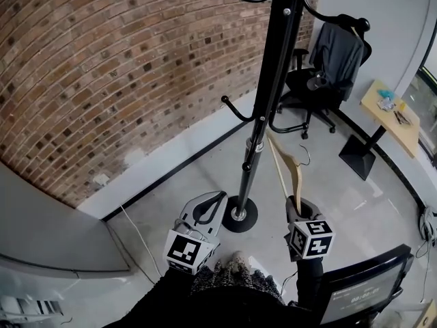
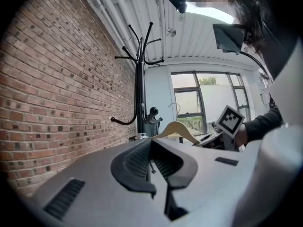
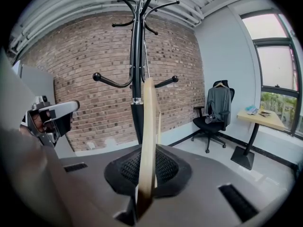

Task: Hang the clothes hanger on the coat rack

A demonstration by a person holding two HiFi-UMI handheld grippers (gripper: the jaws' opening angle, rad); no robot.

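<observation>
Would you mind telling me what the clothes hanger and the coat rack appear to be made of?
The clothes hanger looks like pale, smooth wood, judging by its light tan, matte body with a darker end. The coat rack is probably black-painted metal: a slim, glossy pole with highlights, thin curved arms and ball tips.

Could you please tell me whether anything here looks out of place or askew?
Nothing stands out. The coat rack stands upright, and the wooden hanger sits clamped in the right hand-held gripper, not yet hung.
</observation>
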